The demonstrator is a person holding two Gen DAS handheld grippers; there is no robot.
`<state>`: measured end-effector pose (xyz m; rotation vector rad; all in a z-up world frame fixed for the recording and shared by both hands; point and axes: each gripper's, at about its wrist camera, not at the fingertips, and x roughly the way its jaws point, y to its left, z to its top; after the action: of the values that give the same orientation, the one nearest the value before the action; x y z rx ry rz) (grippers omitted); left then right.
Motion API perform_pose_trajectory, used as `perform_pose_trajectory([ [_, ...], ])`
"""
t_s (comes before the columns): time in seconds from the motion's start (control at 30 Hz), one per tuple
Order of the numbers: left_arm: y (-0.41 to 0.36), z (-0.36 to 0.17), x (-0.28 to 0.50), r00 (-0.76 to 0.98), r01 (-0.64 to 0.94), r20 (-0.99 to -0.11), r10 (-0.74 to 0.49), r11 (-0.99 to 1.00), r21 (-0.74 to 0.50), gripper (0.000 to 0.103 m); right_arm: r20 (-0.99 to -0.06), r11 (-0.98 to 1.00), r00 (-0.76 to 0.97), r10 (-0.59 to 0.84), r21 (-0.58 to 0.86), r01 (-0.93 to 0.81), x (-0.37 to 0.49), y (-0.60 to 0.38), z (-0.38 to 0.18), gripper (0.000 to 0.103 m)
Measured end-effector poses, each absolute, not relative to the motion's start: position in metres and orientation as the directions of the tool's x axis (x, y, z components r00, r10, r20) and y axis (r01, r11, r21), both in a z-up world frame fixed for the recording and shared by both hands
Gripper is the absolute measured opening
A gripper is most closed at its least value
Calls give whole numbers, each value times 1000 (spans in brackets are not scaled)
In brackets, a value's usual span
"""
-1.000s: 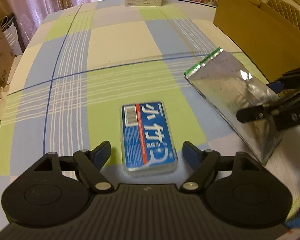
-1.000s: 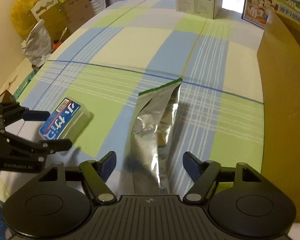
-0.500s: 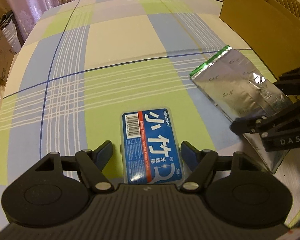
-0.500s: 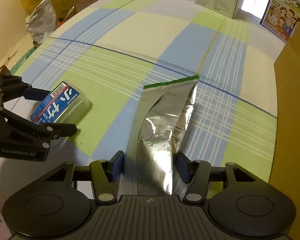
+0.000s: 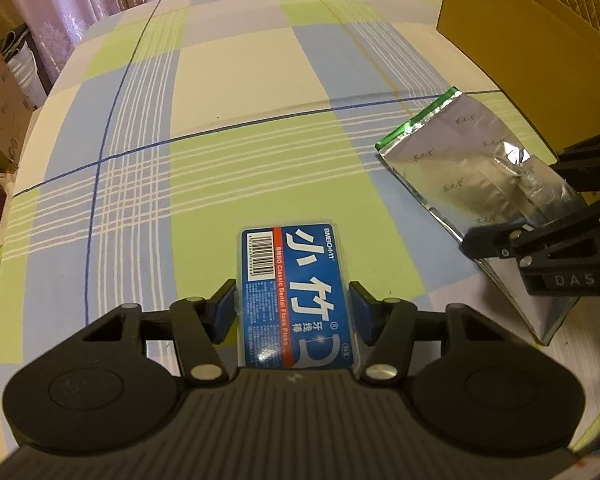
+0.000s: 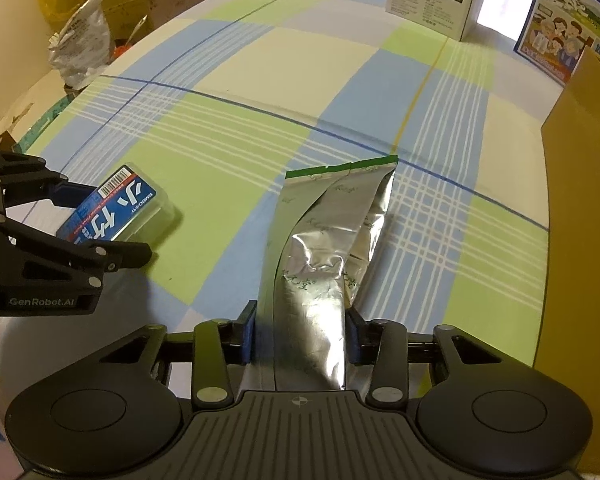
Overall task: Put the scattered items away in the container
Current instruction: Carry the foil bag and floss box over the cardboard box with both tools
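On the desk (image 5: 240, 80), the floss box (image 5: 294, 296) lies clamped in the left hand-held gripper (image 5: 292, 312), its jaws just closing. The right hand-held gripper (image 6: 302, 336), also closing, pinches the foil pouch (image 6: 324, 248).
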<state>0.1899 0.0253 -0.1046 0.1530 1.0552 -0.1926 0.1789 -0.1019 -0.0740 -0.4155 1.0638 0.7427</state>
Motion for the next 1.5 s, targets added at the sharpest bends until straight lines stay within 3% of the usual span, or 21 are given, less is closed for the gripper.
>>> perform_pose_trajectory([
  [1.5,-18,14,74,614,202,-777,-140,979,-17,53,-762,766,440,475,112,-633,77,-211,52,38],
])
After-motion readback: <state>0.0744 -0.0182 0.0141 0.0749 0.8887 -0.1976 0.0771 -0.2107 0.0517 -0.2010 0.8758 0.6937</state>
